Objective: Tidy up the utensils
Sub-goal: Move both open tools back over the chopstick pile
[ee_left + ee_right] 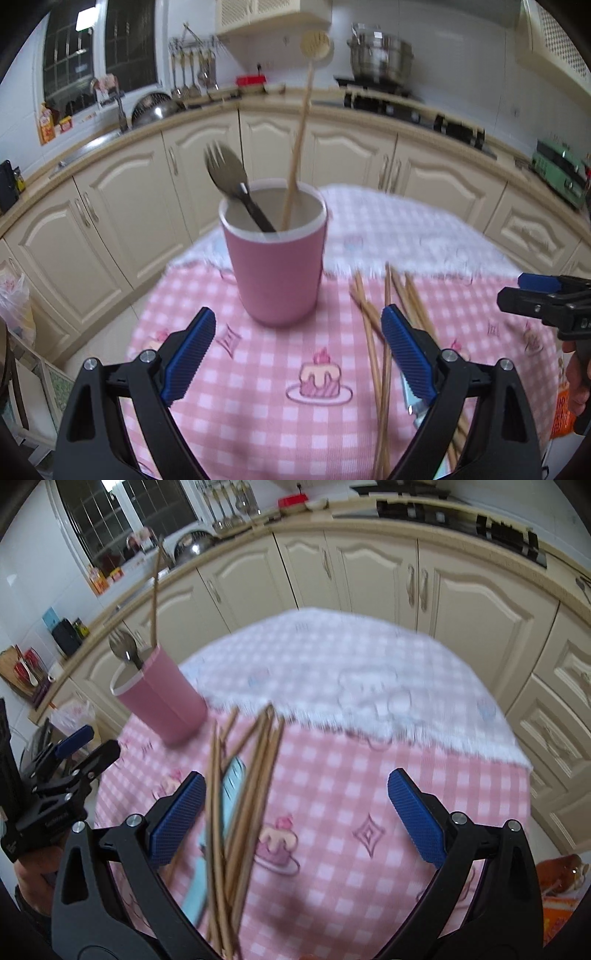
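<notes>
Lying beside pink cup (279,258): loose chopsticks (384,332).

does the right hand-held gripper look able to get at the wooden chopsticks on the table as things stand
Probably yes. The right hand-held gripper is open and empty, and the loose wooden chopsticks lie uncovered on the pink checked tablecloth just ahead of its left finger; a small leftward shift should line them up.

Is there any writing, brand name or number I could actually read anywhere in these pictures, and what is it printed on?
None can be read for certain.
Yellow packet on the counter: print is there, too small and blurred.
Orange packet at the table edge: red lettering, blurred and cut off.
Left hand-held gripper body: pale marking, too blurred.
Tablecloth: only cake and diamond drawings, no words.
Pink cup: plain.
</notes>
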A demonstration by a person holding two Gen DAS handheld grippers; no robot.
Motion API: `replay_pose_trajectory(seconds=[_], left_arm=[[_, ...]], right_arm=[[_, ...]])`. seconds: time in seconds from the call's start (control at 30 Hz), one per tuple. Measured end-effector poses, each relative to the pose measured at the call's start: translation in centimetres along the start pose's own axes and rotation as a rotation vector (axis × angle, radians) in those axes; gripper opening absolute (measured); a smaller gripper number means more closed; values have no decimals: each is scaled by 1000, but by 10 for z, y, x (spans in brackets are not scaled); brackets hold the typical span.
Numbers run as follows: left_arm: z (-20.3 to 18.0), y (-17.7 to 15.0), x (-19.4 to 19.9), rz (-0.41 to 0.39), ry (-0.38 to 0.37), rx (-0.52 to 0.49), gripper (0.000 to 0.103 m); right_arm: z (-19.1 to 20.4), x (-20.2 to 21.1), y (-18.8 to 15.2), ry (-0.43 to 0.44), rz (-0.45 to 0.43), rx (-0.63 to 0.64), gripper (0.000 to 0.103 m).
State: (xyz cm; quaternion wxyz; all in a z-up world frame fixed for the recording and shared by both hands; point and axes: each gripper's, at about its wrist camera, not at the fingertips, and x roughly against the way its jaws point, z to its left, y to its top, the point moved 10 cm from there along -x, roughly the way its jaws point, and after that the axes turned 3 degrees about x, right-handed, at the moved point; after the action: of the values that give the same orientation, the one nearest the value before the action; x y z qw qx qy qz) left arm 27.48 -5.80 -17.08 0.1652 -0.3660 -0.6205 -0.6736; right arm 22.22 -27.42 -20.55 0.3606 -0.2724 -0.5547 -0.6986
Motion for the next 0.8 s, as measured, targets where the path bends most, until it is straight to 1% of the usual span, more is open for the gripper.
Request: replay_pose_trajectory(seconds=[0.1,0.33,0.5,0.8], left_arm=[[-6,-18,-19,63,0,-24,89],[-19,-41,-49,166,-7,-61,89],[-29,-51,-60,205,-10,-99,89],[-33,-49,-59,201,-5,-125,89]], right_arm=[[-2,-5,-14,-17,27,17,97],[-6,-18,-37,-41,84,38,97],[-1,-26,-47,-68,115,89,97],[13,-42,-65,-106,169,189,97]])
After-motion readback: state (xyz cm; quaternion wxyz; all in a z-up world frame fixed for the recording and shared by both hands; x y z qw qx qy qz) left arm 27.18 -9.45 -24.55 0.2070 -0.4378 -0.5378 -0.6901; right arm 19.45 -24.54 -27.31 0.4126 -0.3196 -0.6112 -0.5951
